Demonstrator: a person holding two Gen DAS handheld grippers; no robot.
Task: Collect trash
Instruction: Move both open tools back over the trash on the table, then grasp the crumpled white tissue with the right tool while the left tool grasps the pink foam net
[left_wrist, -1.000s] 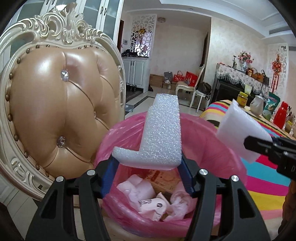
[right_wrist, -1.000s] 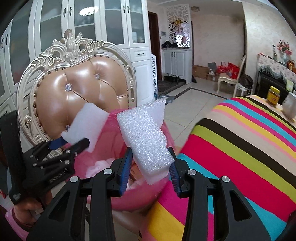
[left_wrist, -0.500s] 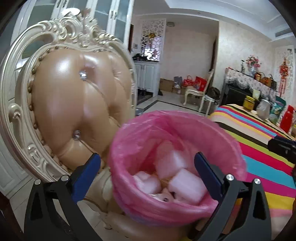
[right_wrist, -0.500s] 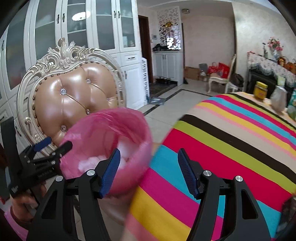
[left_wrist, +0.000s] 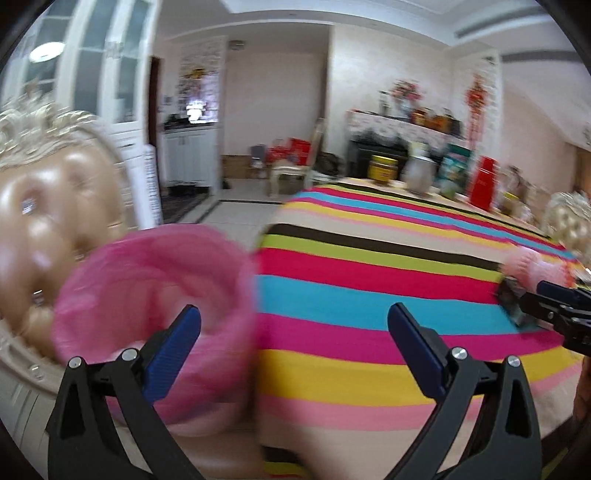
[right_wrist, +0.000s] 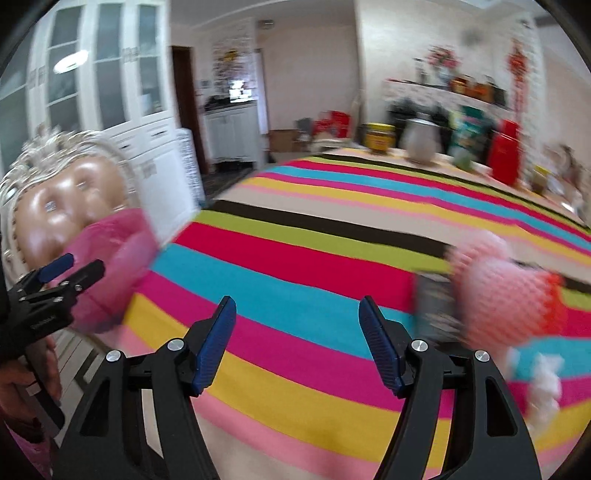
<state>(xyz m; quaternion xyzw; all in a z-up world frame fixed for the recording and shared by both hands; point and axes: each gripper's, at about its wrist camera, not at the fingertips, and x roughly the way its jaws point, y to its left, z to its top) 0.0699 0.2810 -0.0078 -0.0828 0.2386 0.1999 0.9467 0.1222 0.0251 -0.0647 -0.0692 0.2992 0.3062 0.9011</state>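
The bin lined with a pink bag (left_wrist: 147, 280) stands at the left, beside the striped table (left_wrist: 369, 258). My left gripper (left_wrist: 294, 310) is open wide over the table's near edge, nothing between its blue pads. My right gripper (right_wrist: 297, 301) hangs over the striped cloth (right_wrist: 314, 240) with its jaws opening and nothing between them. To its right lie a pink foam net (right_wrist: 506, 295), a dark flat object (right_wrist: 432, 302) and a white crumpled tissue (right_wrist: 543, 380). Both views are blurred by motion. The left gripper (right_wrist: 62, 273) shows near the bag (right_wrist: 118, 258).
A tan padded chair with a carved cream frame (left_wrist: 44, 206) stands behind the bin. At the table's far end are a yellow jar (right_wrist: 378, 136), a grey kettle (right_wrist: 421, 142) and a red container (right_wrist: 508, 151). White cabinets line the left wall.
Both grippers let go of their white foam pieces, which dropped into the pink bag. Both then opened and swung right, from above the bin to over the striped table.
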